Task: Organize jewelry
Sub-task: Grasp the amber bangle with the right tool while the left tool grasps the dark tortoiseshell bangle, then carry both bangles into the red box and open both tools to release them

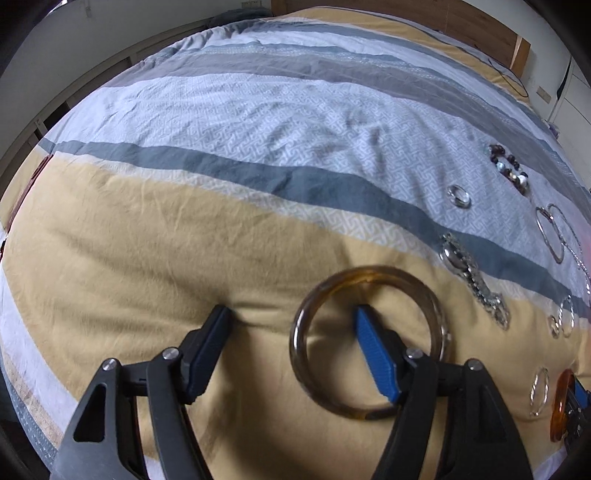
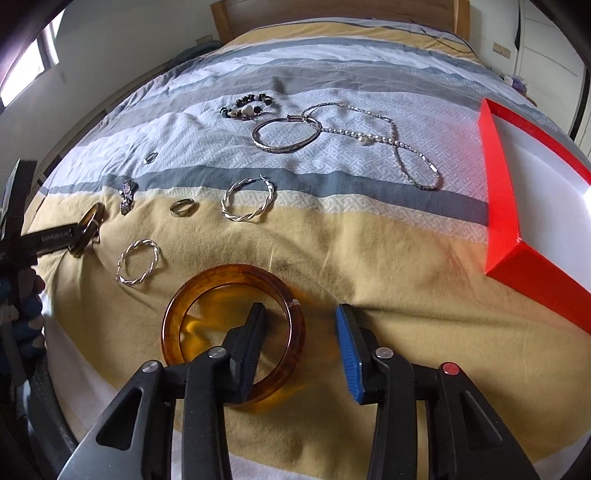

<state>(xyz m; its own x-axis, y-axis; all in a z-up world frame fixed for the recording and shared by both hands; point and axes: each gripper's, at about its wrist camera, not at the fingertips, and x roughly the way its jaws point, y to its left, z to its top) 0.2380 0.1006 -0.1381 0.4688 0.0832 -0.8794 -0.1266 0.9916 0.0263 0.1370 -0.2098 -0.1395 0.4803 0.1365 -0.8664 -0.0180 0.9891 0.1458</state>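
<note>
Jewelry lies spread on a striped bedspread. My left gripper (image 1: 293,321) is open; its right finger (image 1: 373,347) stands inside a dark tortoiseshell bangle (image 1: 321,295) that lies on the yellow stripe. My right gripper (image 2: 303,314) is open; its left finger (image 2: 247,332) stands inside a wide amber bangle (image 2: 207,280). In the right wrist view the left gripper (image 2: 55,236) shows at far left by the dark bangle (image 2: 88,225). Two twisted silver hoops (image 2: 248,201), a ring (image 2: 181,206), a silver bracelet (image 2: 286,134), a bead bracelet (image 2: 247,105) and a chain necklace (image 2: 399,147) lie beyond.
An open red box (image 2: 506,206) with a white inside stands at the right on the bed. A silver watch (image 1: 469,273) and a second ring (image 1: 458,195) lie right of the left gripper. The wooden headboard (image 2: 221,14) is at the back.
</note>
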